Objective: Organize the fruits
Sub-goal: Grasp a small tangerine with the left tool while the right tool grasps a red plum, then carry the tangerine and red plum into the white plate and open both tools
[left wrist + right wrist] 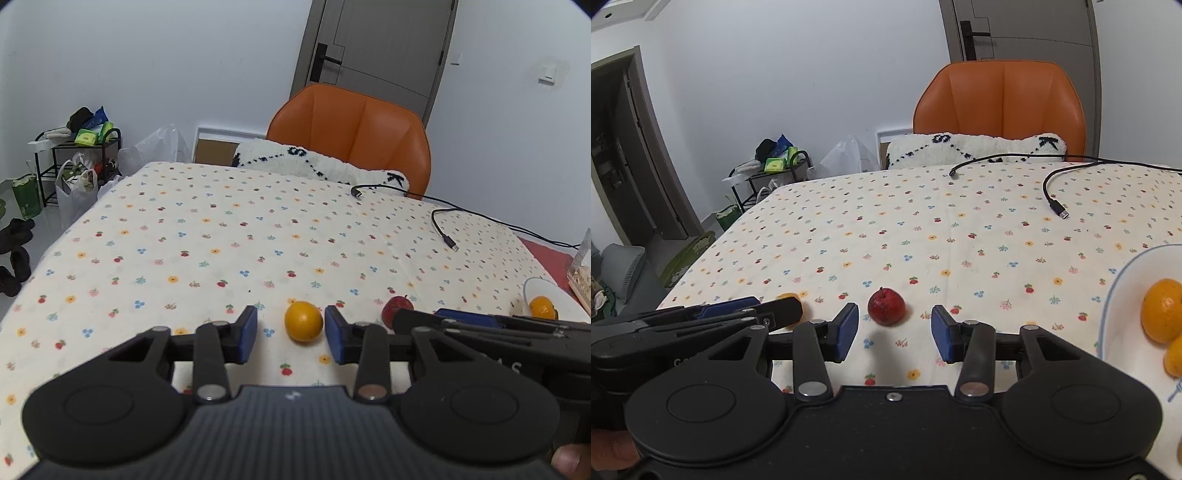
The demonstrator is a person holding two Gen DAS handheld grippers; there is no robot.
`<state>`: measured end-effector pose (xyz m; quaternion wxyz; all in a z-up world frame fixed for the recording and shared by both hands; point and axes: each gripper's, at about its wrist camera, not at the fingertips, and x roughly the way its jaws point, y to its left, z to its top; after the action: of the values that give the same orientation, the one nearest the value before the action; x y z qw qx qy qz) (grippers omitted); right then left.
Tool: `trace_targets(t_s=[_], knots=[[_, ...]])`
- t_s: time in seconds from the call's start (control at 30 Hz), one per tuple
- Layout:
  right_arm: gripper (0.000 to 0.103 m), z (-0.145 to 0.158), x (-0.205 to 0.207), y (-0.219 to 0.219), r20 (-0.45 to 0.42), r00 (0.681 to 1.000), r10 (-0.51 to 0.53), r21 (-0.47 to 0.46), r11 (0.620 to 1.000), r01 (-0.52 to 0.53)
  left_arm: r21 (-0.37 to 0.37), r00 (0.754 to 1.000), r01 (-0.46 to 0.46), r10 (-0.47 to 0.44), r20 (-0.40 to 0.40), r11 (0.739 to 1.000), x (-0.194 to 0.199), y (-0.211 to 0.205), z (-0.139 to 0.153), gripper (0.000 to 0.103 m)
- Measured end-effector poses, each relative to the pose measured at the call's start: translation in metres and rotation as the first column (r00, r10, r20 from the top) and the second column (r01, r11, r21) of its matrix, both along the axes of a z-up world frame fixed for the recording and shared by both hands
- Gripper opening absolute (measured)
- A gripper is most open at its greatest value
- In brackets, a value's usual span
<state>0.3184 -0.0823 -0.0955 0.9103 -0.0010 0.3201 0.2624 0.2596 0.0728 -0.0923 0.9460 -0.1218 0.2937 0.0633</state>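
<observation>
On the flowered tablecloth (207,236) lies an orange (303,320), between the blue pads of my left gripper (291,334). The jaws stand open: the right pad is close to the orange, the left pad clearly apart from it. A small red fruit (886,306) rests just beyond the tips of my right gripper (894,332), which is open around it without touching. The red fruit (397,306) also shows beside the right gripper's fingers (417,321). A white bowl (1123,291) at the right holds oranges (1161,310).
Two black cables (1049,184) lie on the far right of the table. An orange chair (351,122) with a white cushion (317,162) stands behind the far edge. A clear packet (581,269) sits at the right edge. The table's left edge drops to a cluttered floor.
</observation>
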Motion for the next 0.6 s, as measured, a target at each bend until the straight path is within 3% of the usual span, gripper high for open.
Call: trace_targets(t_s=[0.07,0.3,0.43,0.6], knots=[[0.044,-0.001,0.002,0.004,0.002,1.0,0.006,-0.006,1.0,-0.006,-0.002,1.0,0.005,-0.005,-0.003,1.0,0.002,0.001,-0.001,0.021],[0.043,-0.003,0.006,0.017,0.014,1.0,0.014,-0.046,0.999,-0.014,-0.001,1.0,-0.012,0.012,0.008,1.0,-0.005,0.007,0.004,0.021],[0.023,-0.002,0.006,0.023,0.025,1.0,0.017,-0.082,0.997,-0.015,0.001,1.0,-0.024,0.024,0.017,1.0,-0.014,0.011,0.01,0.021],[0.023,0.01,-0.005,0.015,0.041,0.999,0.014,-0.054,0.998,-0.012,0.002,0.999,-0.029,0.029,0.025,1.0,-0.024,0.01,0.017,0.021]])
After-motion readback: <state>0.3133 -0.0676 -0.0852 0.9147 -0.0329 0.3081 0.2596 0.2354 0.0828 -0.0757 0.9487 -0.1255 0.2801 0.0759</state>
